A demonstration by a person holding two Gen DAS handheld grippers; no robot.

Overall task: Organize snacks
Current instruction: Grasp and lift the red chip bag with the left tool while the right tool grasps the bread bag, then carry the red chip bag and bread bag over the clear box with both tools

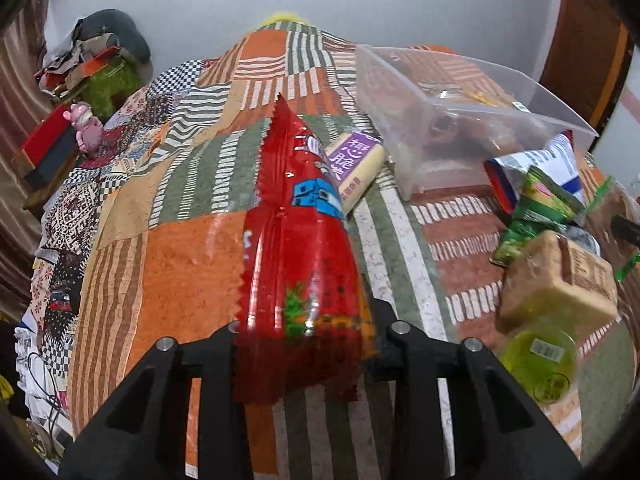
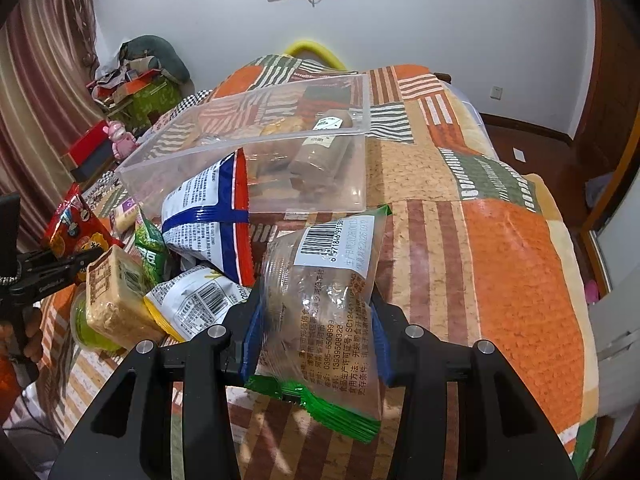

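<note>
My left gripper (image 1: pixel 306 330) is shut on a red snack packet (image 1: pixel 298 248) and holds it above the patchwork bed cover. My right gripper (image 2: pixel 316 342) is shut on a clear pastry packet with green ends (image 2: pixel 320 308), held in front of a clear plastic bin (image 2: pixel 256 148). The bin holds several wrapped pastries and also shows in the left wrist view (image 1: pixel 452 116). A pile of snacks lies left of my right gripper: a blue-and-white bag (image 2: pixel 208 216), a tan wafer block (image 2: pixel 116 296), a green packet (image 2: pixel 152 248). The left gripper with its red packet (image 2: pixel 76 228) shows at the far left.
A cream bar with a purple label (image 1: pixel 356 164) lies beside the bin. A green jelly cup (image 1: pixel 538 360) and a tan block (image 1: pixel 560 280) lie at right. Boxes and a pink toy (image 1: pixel 86 128) stand beside the bed at left. The bed cover (image 2: pixel 500 240) stretches right.
</note>
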